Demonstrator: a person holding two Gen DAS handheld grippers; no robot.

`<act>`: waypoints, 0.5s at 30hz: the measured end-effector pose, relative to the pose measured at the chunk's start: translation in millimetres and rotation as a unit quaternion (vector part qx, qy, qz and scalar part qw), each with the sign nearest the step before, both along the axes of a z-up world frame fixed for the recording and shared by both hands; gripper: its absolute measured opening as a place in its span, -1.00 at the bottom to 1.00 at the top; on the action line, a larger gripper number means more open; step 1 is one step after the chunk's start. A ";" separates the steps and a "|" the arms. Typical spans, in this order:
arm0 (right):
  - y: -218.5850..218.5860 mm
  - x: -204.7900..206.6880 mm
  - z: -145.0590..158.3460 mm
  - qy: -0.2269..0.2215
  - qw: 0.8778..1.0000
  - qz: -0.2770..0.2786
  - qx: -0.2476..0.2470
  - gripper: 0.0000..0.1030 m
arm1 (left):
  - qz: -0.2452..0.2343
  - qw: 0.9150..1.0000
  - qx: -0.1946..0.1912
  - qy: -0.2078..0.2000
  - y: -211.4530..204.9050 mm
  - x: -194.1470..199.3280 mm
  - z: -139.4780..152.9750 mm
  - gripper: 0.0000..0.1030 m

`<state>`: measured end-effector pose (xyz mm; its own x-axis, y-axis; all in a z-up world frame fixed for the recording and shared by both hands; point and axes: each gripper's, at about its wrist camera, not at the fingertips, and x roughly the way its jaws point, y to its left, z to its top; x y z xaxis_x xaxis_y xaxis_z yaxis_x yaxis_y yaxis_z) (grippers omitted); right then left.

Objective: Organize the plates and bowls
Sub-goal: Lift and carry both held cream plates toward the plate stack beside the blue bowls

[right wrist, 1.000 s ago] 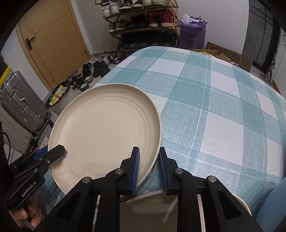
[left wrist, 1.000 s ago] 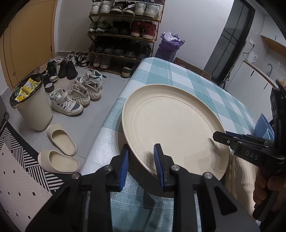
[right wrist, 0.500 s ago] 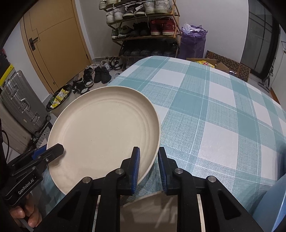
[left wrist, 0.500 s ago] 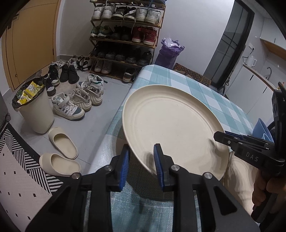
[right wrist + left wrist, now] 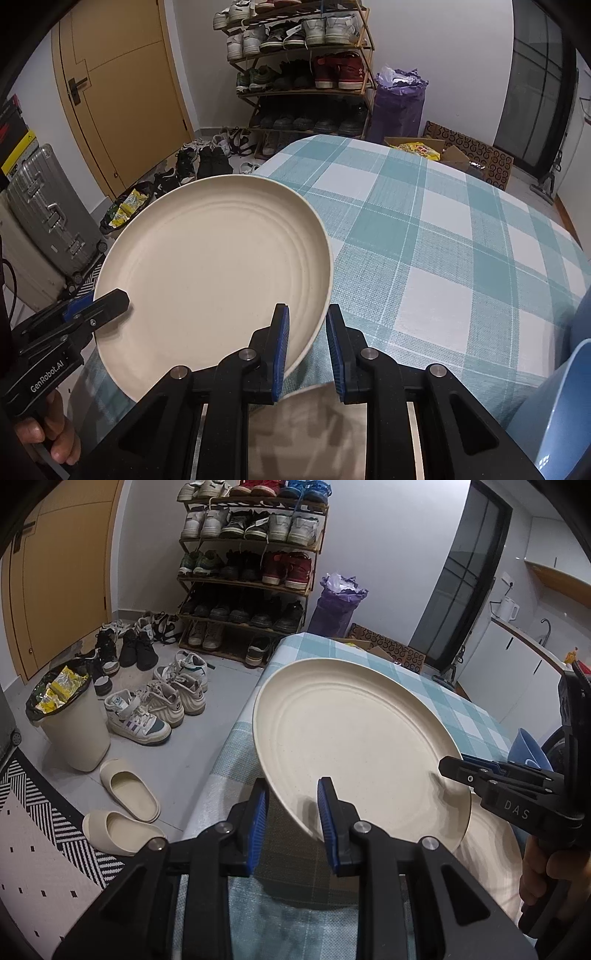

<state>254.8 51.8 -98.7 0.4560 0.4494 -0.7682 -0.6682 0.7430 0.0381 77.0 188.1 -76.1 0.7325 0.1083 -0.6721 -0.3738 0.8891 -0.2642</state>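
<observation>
Left wrist view shows a large cream plate (image 5: 354,746) held off the counter (image 5: 476,716) by both tools. The left tongs (image 5: 291,819) are closed narrow on its near rim, and the right tongs (image 5: 452,768) pinch the rim at the right side. From the right wrist view the same plate (image 5: 214,266) hangs tilted over the counter's left edge, with the right tongs (image 5: 306,343) clamped on its lower right rim and the left tongs (image 5: 114,301) gripping the far left rim.

Under it lies a second cream plate (image 5: 314,424), flat on the checked cloth, and a blue bowl (image 5: 565,402) sits at the right edge.

My judgement: the work is early to midway. One plate is in hand but has no resting place yet; stacking it, likely on the other plate, and dealing with the bowl are left.
</observation>
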 end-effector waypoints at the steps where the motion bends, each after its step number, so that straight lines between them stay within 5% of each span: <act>1: -1.7 -0.7 1.4 -0.001 1.000 -0.001 0.000 -0.59 | -0.002 1.000 0.002 -0.001 -1.7 -0.3 1.3 -0.51; 15: -37.3 -8.6 20.7 -0.013 1.000 -0.025 0.010 -0.59 | -0.034 0.999 0.014 -0.006 -28.0 1.4 12.4 -0.51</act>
